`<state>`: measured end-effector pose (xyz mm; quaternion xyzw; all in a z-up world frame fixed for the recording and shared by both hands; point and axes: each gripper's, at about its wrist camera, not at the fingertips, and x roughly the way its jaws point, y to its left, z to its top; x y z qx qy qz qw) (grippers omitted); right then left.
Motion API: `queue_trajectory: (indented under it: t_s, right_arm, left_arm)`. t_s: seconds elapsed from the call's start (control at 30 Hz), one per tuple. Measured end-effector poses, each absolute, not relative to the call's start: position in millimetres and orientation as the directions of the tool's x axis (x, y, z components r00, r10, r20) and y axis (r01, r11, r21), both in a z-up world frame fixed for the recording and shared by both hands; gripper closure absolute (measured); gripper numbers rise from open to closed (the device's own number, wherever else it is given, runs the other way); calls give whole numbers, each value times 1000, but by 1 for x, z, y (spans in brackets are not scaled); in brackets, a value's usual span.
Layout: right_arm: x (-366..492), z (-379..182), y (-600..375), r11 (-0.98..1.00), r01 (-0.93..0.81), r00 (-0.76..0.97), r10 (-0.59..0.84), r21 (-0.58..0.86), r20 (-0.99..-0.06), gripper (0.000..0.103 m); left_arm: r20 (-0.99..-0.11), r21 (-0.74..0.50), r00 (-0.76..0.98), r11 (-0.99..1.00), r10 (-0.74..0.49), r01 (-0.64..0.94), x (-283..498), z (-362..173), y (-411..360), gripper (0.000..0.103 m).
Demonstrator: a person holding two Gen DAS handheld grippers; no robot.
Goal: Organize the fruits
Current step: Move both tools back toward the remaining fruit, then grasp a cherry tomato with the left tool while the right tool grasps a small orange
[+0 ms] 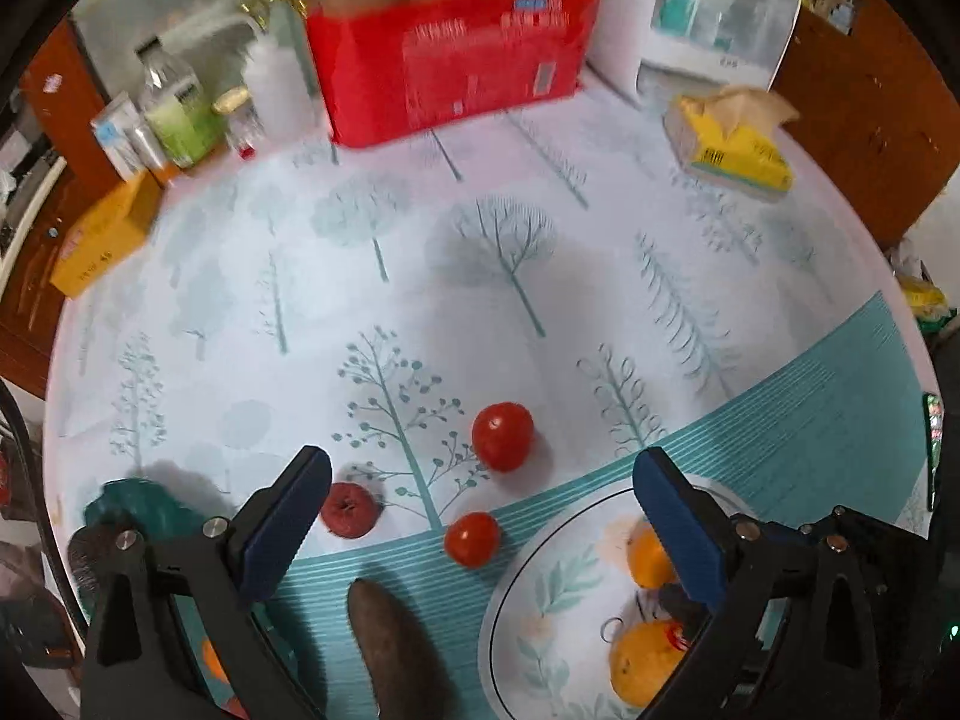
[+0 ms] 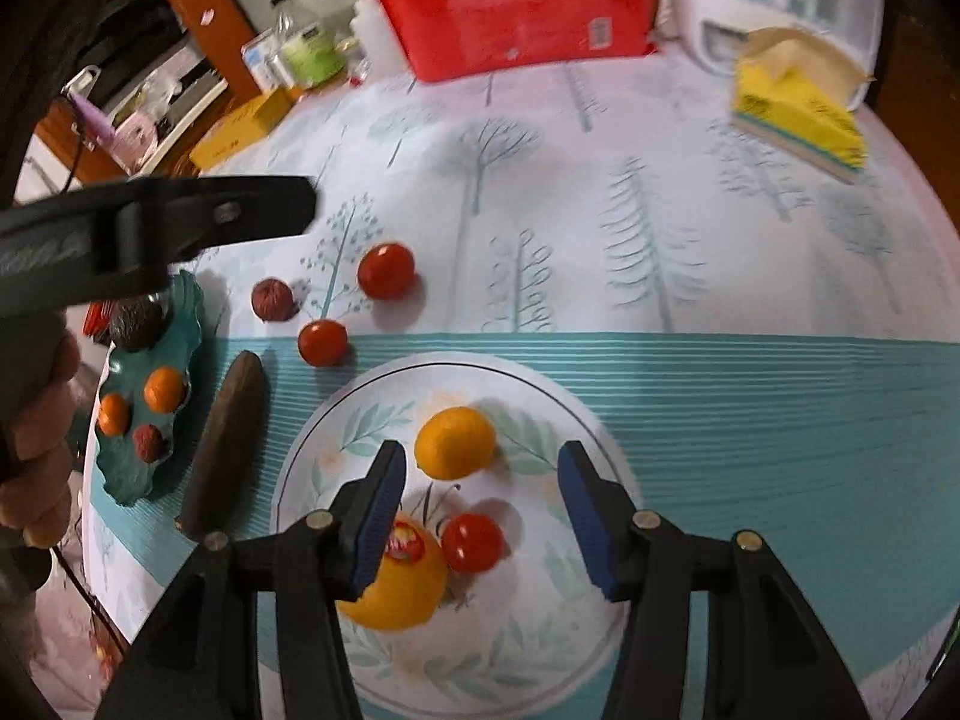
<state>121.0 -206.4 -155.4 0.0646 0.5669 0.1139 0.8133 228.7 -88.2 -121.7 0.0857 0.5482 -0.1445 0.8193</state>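
Right gripper [image 2: 480,501] hovers with fingers spread and empty over the plate [image 2: 312,438], a small tomato [image 2: 472,542] resting between them beside two oranges, apparently just sorted there.

The left gripper [image 1: 480,510] is held with its 2 fingers spread wide apart, and nothing is gripped between the blue pads [image 1: 282,531]. Its black arms are seen at the bottom of the left wrist view. In the right wrist view this same gripper is seen from the side at the left edge, held by the left hand [image 2: 42,444], whose fingers are wrapped around the handle. The right gripper [image 2: 480,516] is also held wide apart and pointed downward. Nothing is touched by its pads [image 2: 378,516].
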Motion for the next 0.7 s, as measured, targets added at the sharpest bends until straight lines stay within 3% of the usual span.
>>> queue_trajectory:
  t_s: [0.1, 0.17, 0.27, 0.33, 0.5, 0.63, 0.7]
  right_arm:
    - [128, -170, -199, 958, -142, 289, 279, 247, -916, 54]
    - [131, -179, -195, 956, -156, 255, 281, 248, -925, 63]
    - [131, -180, -190, 955, -183, 268, 276, 233, -923, 66]
    - [131, -180, -191, 952, -183, 274, 288, 244, -918, 67]
    - [132, -179, -196, 954, -182, 282, 282, 237, -917, 67]
    - [133, -177, -203, 956, -168, 286, 282, 242, -916, 67]
    - [136, -179, -205, 957, -161, 285, 280, 242, -917, 67]
  left_arm:
    - [-934, -14, 333, 943, -131, 333, 234, -142, -93, 5]
    - [-939, -2, 325, 945, -115, 328, 237, -150, -96, 7]
    - [-939, -1, 325, 945, -114, 328, 240, -158, -100, 13]
    - [-942, -7, 315, 943, -118, 333, 242, -162, -103, 21]
    - [-952, -21, 280, 939, -124, 345, 245, -175, -110, 58]
    - [-952, -11, 284, 940, -114, 342, 245, -180, -113, 64]
    - [-954, -27, 271, 940, -125, 339, 246, -183, -113, 72]
